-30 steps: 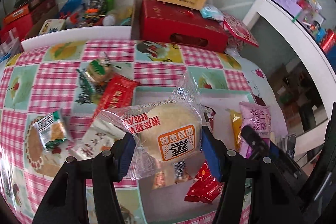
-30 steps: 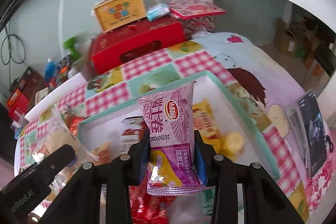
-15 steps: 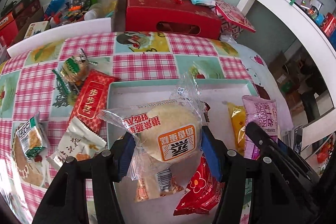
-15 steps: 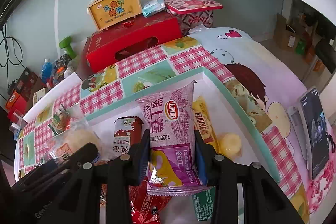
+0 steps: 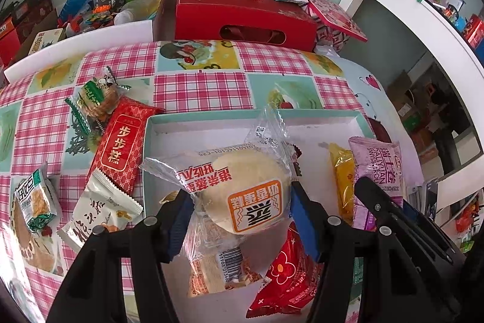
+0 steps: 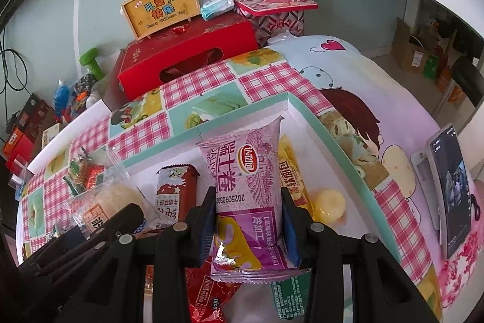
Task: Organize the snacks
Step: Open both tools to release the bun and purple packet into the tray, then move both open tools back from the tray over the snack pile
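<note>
Pinching a clear-wrapped round cake (image 5: 245, 196) across its middle, the left gripper (image 5: 242, 217) holds it over the teal-rimmed tray (image 5: 211, 116), while the right gripper (image 6: 249, 220) clamps a purple Swiss roll packet (image 6: 246, 180); both look light, soft and crushable, their film likely slippery.

Pink-checked tablecloth (image 5: 196, 87), teal-rimmed white tray (image 5: 211, 118) (red packets inside), purple wrapper (image 6: 246, 171) — perhaps lilac.
</note>
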Available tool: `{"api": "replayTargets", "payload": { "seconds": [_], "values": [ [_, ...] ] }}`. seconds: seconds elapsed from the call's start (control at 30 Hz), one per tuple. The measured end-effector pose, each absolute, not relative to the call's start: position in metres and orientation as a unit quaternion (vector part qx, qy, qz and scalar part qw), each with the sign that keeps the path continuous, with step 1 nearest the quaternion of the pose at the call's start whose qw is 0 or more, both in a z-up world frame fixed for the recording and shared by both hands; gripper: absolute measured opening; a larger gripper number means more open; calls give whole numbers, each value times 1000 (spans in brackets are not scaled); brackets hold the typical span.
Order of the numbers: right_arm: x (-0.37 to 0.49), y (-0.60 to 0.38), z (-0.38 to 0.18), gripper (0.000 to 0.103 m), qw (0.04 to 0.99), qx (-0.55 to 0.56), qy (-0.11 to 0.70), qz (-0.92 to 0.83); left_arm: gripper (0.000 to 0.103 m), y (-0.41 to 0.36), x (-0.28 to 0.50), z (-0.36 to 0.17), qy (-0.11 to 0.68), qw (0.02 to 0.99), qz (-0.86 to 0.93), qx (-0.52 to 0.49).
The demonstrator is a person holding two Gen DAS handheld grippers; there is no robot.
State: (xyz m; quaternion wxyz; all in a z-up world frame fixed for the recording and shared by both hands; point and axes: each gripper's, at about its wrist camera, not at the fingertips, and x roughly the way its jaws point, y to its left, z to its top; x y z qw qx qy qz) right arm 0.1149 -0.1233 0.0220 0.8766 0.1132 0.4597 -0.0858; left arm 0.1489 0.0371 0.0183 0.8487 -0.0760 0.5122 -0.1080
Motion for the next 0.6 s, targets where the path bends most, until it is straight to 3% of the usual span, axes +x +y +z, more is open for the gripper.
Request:
{"api": "replayTargets", "payload": {
  "seconds": [0.17, 0.33, 0.6],
  "values": [
    [116, -122, 21, 42, 876, 105, 463, -88, 63, 37, 151, 15, 515, 847, -106, -74],
    [116, -126, 22, 62, 875, 109, 462, -94, 66, 43, 152, 17, 519, 844, -103, -87],
    [113, -123, 31, 70, 880, 105, 454, -89, 76, 55, 149, 25, 518, 842, -103, -113]
  ]
}}
